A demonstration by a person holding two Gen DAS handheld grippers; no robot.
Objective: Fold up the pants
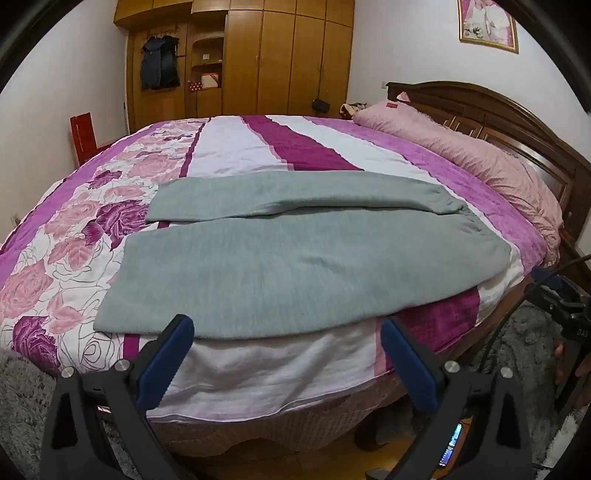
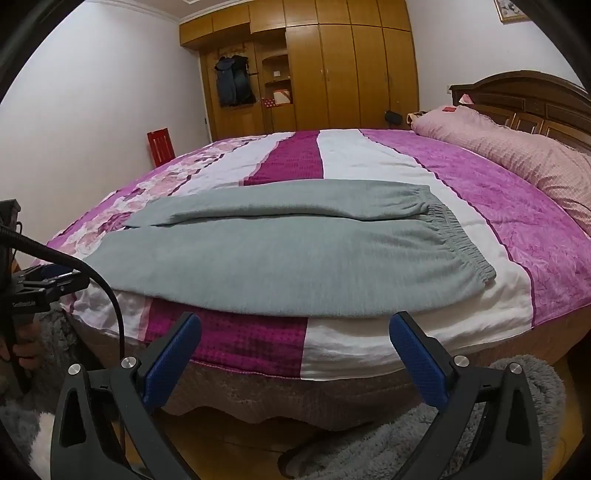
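Grey knit pants (image 1: 280, 258) lie flat along the near edge of the bed (image 1: 258, 365), legs slightly apart, elastic gathered waistband (image 2: 458, 240) toward the pink pillow (image 2: 524, 155). Quilted cover: magenta, white, floral. Left hand-held gripper (image 1: 288, 354) wide, empty. Right hand-held gripper (image 2: 295, 347) wide, empty; both short of the bed edge.

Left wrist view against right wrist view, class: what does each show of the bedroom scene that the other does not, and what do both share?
Only the left wrist view shows most of the framed picture on the wall and the pants' hem ends over the floral print. Only the right shows the elastic waistband clearly, ribbed. Both show grey pants spread flat on the striped bedspread, the wardrobe, and an open claw, empty.
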